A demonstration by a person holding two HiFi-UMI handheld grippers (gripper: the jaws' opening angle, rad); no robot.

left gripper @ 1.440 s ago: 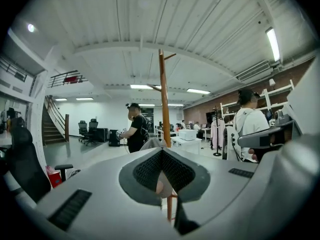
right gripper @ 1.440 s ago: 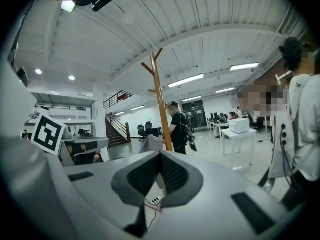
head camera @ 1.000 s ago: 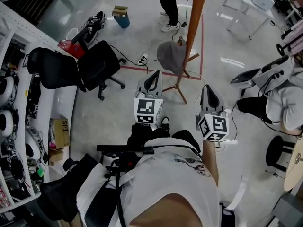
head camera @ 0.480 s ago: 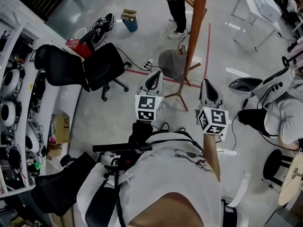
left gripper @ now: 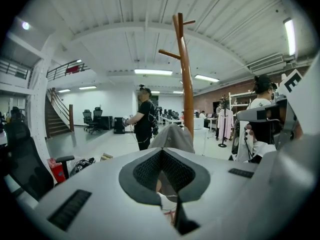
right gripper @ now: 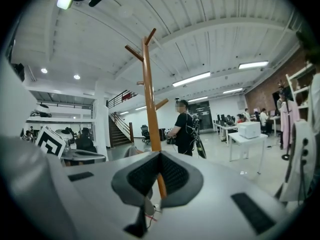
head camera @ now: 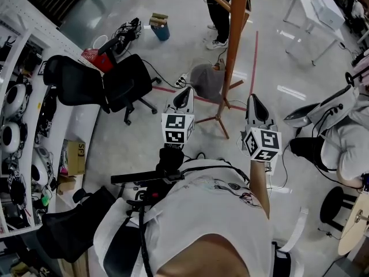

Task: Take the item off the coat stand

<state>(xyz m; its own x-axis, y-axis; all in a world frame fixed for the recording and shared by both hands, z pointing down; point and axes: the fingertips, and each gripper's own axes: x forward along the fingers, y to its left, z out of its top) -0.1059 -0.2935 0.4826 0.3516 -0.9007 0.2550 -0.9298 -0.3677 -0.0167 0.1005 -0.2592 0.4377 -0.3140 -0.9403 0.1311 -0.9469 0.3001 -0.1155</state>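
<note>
A tall wooden coat stand (head camera: 236,33) rises from a tripod base on the floor ahead of me. A grey cap (head camera: 206,81) hangs low on it, on the left side of the pole. My left gripper (head camera: 185,92) is held out just short of the cap, shut and empty. In the left gripper view the cap (left gripper: 172,136) shows right behind the closed jaw tips (left gripper: 162,151), with the pole (left gripper: 186,84) above. My right gripper (head camera: 253,100) is level with the stand's right side, also shut and empty. In the right gripper view its jaws (right gripper: 159,154) line up with the pole (right gripper: 150,99).
A black office chair (head camera: 115,82) stands left of the stand. A person in black (head camera: 216,10) stands beyond it. Cables and a power strip (head camera: 180,81) lie on the floor. Shelves (head camera: 17,114) line the left; a white table (head camera: 314,4) and a seated person (head camera: 346,131) are at right.
Both grippers have edged forward toward the stand and stayed shut. The stand and cap sit a little closer to the grippers in the head view.
</note>
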